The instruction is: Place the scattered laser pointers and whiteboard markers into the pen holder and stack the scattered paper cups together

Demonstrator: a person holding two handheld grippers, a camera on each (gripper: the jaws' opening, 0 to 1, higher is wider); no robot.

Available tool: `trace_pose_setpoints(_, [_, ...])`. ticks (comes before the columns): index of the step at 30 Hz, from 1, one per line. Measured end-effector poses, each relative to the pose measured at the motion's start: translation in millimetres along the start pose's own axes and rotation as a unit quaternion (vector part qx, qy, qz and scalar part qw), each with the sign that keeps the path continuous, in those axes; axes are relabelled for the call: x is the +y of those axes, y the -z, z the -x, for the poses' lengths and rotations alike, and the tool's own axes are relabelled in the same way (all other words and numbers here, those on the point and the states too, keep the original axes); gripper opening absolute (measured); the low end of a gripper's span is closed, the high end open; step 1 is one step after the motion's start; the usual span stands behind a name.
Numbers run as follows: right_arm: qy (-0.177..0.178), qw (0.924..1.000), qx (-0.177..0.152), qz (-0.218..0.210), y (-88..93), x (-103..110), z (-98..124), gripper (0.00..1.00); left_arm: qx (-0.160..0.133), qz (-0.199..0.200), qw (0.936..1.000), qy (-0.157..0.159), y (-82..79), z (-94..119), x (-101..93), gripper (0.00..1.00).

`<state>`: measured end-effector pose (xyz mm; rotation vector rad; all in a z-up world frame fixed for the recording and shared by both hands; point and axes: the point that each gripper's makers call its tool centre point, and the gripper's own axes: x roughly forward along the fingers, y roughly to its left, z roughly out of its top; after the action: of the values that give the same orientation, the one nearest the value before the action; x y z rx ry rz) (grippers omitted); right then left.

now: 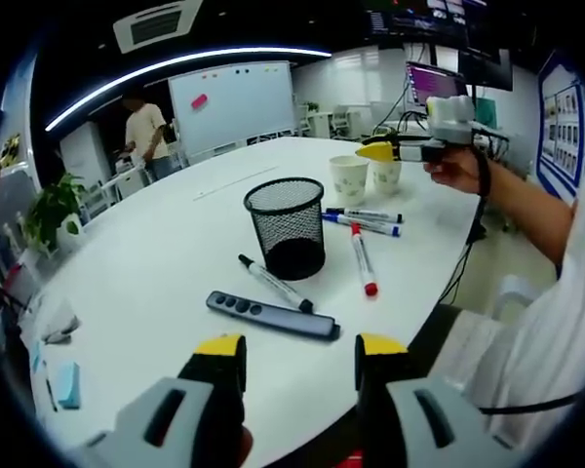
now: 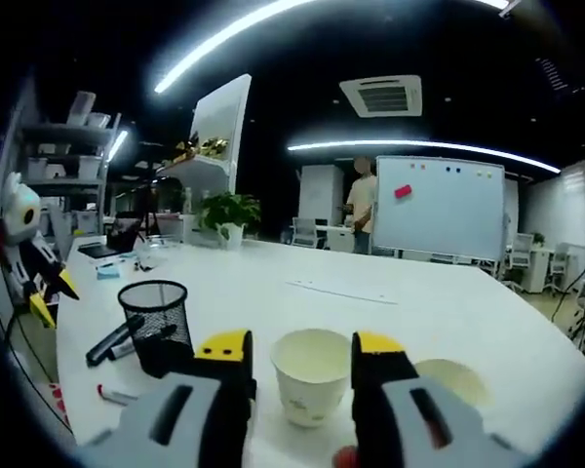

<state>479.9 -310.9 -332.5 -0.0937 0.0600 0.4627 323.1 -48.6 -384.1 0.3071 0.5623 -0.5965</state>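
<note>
Near the table's (image 1: 136, 273) front edge, in the left gripper view, the left gripper (image 1: 300, 353) hovers with jaws spread and nothing between them, just short of a dark laser pointer (image 1: 272, 315). A black marker (image 1: 275, 283) lies right behind it, next to the mesh pen holder (image 1: 288, 226), which stands upright about mid-table. A red marker (image 1: 363, 258) sits to the holder's right, and 2 blue markers (image 1: 363, 220) lie side by side just beyond that. 2 paper cups (image 1: 350, 179) stand further back by the right edge, where the right gripper (image 1: 375, 150) hangs, held in a hand (image 1: 455, 168).

From the right gripper view, the right gripper's jaws are spread too, with 1 cup (image 2: 310, 374) standing upright between them; can't tell if they're touching it. The second cup (image 2: 452, 380) is partly hidden behind the right jaw. A person stands by the whiteboard (image 2: 444, 206) at the back.
</note>
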Motion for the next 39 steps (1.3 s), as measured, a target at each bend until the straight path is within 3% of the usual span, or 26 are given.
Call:
trace_pose_setpoints(3, [-0.005,0.9997,0.015,-0.017,5.3,1,0,0.36,0.001,-0.002,1.0000,0.000,1.0,0,-0.3,0.44])
trace_pose_setpoints(5, [-0.023,0.9996,0.017,0.005,8.5,4,-1,0.34,0.001,-0.001,1.0000,0.000,1.0,0,-0.6,0.44])
trace_pose_setpoints(8, [-0.032,0.9990,0.016,-0.028,8.8,7,-1,0.33,0.002,0.005,1.0000,0.000,2.3,-1,0.7,0.44])
trace_pose_setpoints(11, [-0.041,0.9983,0.023,-0.035,12.0,11,-2,0.33,0.003,0.005,1.0000,-0.003,2.8,-1,2.2,0.44])
trace_pose_setpoints(29, [-0.021,0.9975,0.030,-0.060,17.5,4,-4,0.27,0.009,0.004,0.9999,-0.002,5.6,-2,2.4,0.44])
trace_pose_setpoints(33, [-0.019,0.9971,0.009,-0.073,8.1,4,-3,0.26,0.005,0.002,0.9999,-0.011,3.8,-2,5.6,0.44])
trace_pose_setpoints(39, [-0.007,0.9972,0.008,-0.074,7.3,-2,-4,0.26,0.003,0.007,0.9999,-0.014,3.7,-1,7.4,0.44])
